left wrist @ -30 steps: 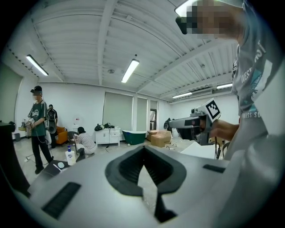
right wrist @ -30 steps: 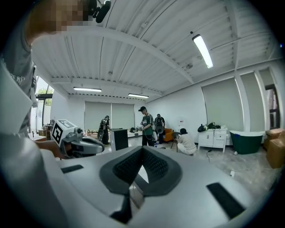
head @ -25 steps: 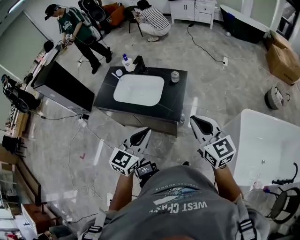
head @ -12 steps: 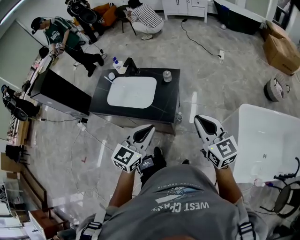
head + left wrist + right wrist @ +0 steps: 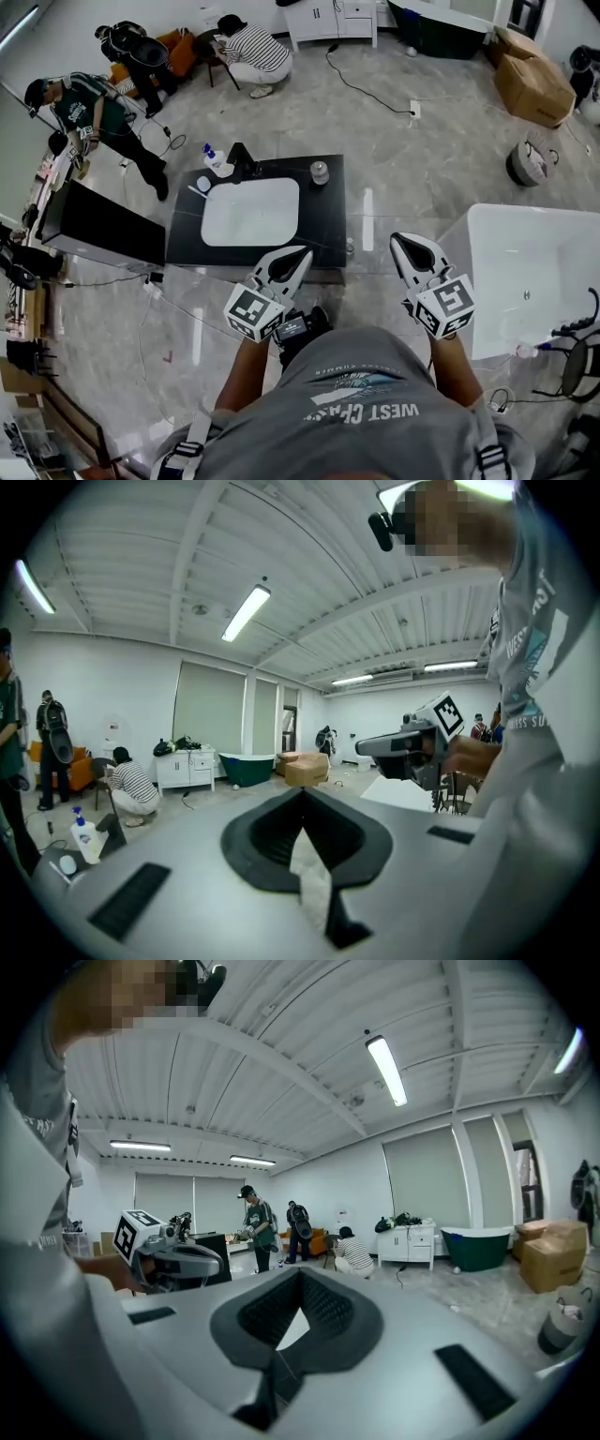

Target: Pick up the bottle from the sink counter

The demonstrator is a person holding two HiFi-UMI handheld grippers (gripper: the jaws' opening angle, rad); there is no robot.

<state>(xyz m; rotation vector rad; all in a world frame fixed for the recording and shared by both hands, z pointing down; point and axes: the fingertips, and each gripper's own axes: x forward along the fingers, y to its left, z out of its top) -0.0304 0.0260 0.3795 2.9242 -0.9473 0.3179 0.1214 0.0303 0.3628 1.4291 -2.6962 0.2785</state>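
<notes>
Both hand-held grippers have come closer to the black table (image 5: 328, 225) since a second ago; the left hand-held gripper (image 5: 298, 255) is shut tight with nothing in it, and in the head view its tip now lies over the table's near edge; the right hand-held gripper (image 5: 401, 244) is shut and empty too, off past the table's right side; a white bottle with a blue top (image 5: 214, 160) stands at the far left corner by the black tap (image 5: 242, 159); a small clear jar (image 5: 320, 172) stands right of the white sink (image 5: 249, 212); both are well apart from the grippers.
</notes>
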